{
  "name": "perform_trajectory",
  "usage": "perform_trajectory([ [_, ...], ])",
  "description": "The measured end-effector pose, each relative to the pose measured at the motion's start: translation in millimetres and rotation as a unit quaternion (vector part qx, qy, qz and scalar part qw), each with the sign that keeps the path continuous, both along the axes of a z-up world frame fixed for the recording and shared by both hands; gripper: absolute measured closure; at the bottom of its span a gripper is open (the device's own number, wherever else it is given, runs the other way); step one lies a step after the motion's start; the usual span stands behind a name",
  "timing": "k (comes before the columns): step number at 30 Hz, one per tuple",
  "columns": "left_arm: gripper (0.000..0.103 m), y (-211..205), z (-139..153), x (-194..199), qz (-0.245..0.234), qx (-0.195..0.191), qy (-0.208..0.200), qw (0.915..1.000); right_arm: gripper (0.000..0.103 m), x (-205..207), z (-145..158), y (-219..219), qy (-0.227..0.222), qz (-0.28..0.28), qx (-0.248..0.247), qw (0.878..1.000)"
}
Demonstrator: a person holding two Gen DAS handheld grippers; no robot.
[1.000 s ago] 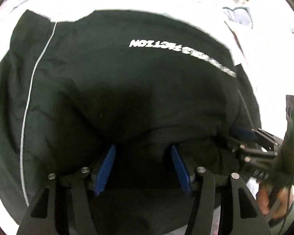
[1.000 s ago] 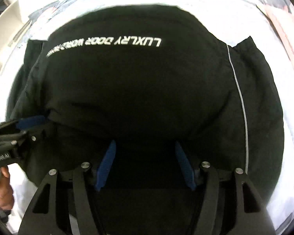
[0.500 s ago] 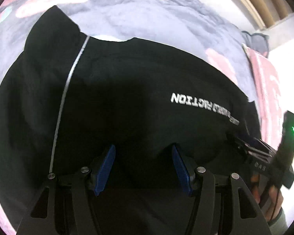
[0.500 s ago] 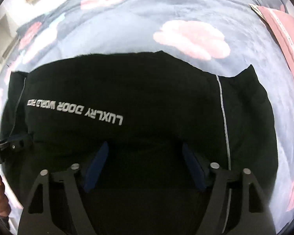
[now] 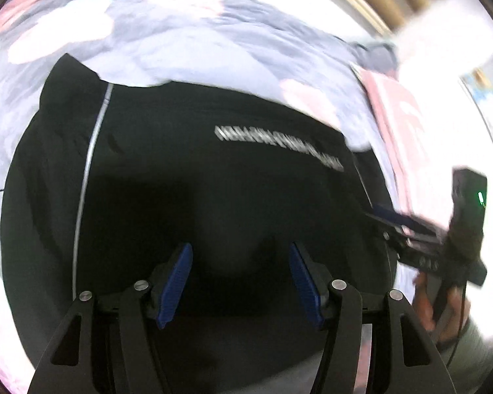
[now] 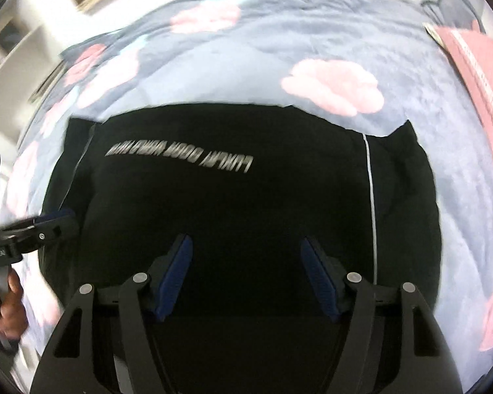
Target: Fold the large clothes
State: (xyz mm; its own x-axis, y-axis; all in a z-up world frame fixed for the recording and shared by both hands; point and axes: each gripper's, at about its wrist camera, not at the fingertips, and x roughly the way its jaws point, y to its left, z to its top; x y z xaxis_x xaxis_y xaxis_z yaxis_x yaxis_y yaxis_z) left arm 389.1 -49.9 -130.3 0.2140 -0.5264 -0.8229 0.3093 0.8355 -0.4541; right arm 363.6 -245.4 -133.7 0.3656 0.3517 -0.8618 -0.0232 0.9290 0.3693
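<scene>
The left gripper (image 5: 240, 287) and right gripper (image 6: 253, 282) hang spread over the black garment (image 6: 279, 203), pinching nothing; the right's jaws have just been closing slightly. Its blurred white print (image 6: 180, 157) reads "LUXLRY DOOR". More floral grey blanket (image 6: 246, 65) shows than a second ago.

- A large black garment (image 5: 187, 177) is seen spread on a grey bedcover printed with pink flowers (image 6: 332, 85).
- A line of white lettering (image 6: 180, 156) is carried across its upper part, shown upside down and blurred.
- A thin white stripe (image 6: 369, 197) is run down one side, and a second one (image 5: 88, 177) down the other.
- The far edge is laid roughly straight, with a small raised corner (image 6: 407, 131) at each end.
- The near part is lost in shadow and cannot be read.
</scene>
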Motion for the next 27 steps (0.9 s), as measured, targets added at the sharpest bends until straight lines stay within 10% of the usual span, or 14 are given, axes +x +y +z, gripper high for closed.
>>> perform_trajectory([
  [5,0.041,-3.3,-43.2,-18.5,0.000,0.007,0.048,0.9988,0.028,-12.5,-56.6,15.2,0.071,0.010,-0.017,0.997],
  [13,0.041,-4.3,-31.2,-12.9,0.030,0.019,0.048,0.9982,0.024,-9.1,-38.8,-2.7,0.076,-0.026,-0.010,0.997],
  [27,0.040,174.8,19.4,2.1,0.231,0.021,0.020,0.9726,0.018,-62.0,-41.7,-141.0,0.100,-0.226,0.042,0.968],
])
